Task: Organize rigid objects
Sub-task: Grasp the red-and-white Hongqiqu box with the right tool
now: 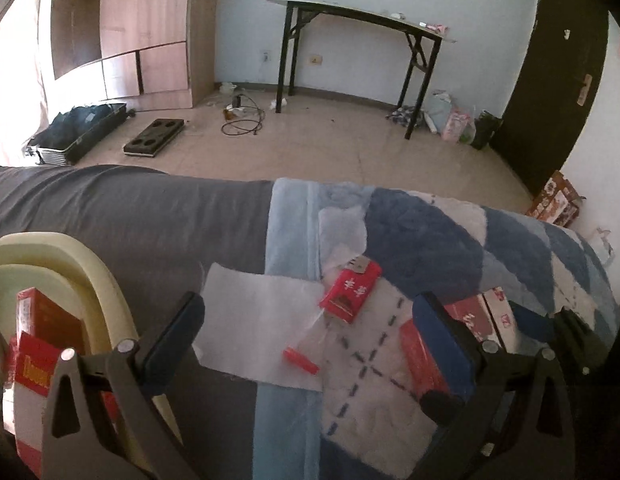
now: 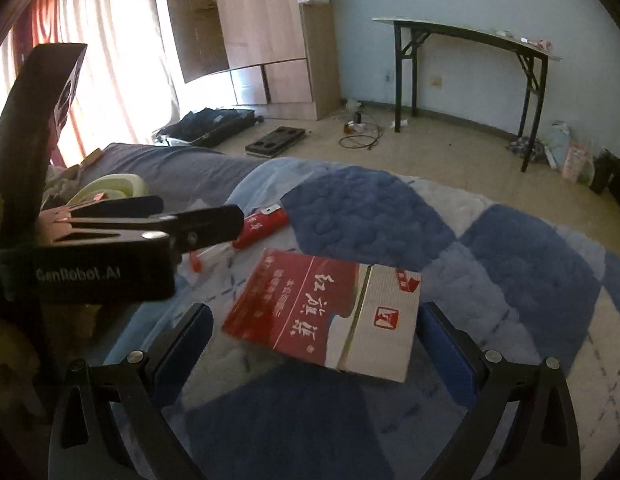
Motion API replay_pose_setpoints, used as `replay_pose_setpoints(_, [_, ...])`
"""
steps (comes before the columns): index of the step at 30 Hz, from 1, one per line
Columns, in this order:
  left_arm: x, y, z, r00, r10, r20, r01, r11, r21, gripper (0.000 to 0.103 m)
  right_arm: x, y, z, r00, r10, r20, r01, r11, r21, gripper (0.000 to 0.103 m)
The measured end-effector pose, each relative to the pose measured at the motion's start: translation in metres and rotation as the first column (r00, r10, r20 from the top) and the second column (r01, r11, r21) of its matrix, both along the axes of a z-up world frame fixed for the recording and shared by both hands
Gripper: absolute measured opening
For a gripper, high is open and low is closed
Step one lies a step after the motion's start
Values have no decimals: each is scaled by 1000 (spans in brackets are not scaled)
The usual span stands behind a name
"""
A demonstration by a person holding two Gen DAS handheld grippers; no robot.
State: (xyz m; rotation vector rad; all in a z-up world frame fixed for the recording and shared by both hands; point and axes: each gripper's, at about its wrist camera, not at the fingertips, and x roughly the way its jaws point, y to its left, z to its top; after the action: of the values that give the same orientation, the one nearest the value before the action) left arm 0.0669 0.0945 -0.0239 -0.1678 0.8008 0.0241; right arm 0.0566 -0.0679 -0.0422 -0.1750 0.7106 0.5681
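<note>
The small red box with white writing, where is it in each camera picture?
Left wrist view: the small red box lies on the blanket, just above centre, ahead of the open jaws.
Right wrist view: it sits left of centre, partly hidden behind the left gripper.
Shared landmark: the black-legged folding table against the far wall.

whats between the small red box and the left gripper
A small red tube on white tissue, between the small red box and left gripper, in the left wrist view.
</note>
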Motion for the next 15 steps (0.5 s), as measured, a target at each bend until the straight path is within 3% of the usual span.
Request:
replay_pose_setpoints(6, [2,-8,-7,998,-51,-37,53,997,49,103,10,6,-12,999,-43,-4,43,999,-26,103])
replay_pose_setpoints(9, [3,-13,-8,995,-86,-47,87,996,28,103,19,-7,-11,996,-89,9,89,995,-54,103])
replay_pose_setpoints(15, [4,-23,-10,988,-148,-32,149,989,20,103,41,-39,-11,989,-138,-46,137,990,-20,103])
